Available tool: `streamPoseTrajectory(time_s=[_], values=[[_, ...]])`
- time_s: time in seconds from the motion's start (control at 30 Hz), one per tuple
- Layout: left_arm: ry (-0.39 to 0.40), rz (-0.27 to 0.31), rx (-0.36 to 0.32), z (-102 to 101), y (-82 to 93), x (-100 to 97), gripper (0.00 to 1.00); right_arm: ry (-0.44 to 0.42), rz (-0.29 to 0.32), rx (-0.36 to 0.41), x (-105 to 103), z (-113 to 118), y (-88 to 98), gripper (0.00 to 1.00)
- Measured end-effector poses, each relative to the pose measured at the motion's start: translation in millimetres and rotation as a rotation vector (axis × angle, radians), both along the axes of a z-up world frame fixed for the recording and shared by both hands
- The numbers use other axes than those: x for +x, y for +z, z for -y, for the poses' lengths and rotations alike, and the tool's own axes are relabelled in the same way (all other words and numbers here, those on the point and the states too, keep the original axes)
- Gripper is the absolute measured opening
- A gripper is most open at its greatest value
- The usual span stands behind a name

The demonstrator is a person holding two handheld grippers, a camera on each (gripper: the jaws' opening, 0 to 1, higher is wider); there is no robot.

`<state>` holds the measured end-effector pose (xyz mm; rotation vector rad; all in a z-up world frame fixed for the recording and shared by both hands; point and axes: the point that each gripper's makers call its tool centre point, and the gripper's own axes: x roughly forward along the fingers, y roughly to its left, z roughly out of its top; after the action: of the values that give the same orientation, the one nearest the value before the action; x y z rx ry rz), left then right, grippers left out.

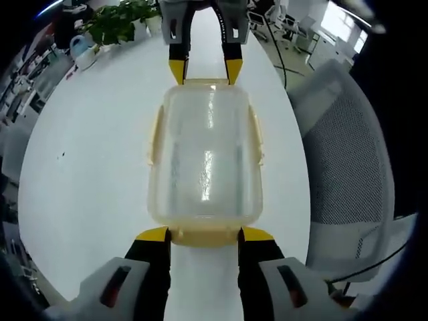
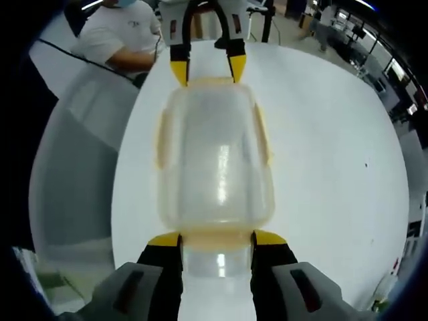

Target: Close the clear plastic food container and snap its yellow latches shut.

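1. While the lidded container (image 1: 206, 160) sits mid-table (image 1: 87, 180), both end latches look unsnapped.
2. Left gripper (image 1: 204, 235) and right gripper (image 2: 217, 239) stand apart, straddling opposite end latches.
3. Press each latch down squarely, steadying the opposite end.

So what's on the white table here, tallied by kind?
Clear food container: 1
Handheld tool: 2, the left tool at one short end, the right tool at the opposite end
Potted plant at the table's far edge: 1
Total: 4
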<state>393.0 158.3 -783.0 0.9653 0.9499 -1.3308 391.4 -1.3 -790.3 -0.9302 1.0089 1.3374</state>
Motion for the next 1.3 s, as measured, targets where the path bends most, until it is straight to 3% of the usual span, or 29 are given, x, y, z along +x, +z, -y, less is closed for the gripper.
streamPoseTrajectory(time_s=[1.3], values=[[-0.009, -0.017, 0.009, 64.3, -12.3, -2.4, 0.38, -0.01, -0.027, -0.025, -4.3, 64.3, -10.1, 0.37]])
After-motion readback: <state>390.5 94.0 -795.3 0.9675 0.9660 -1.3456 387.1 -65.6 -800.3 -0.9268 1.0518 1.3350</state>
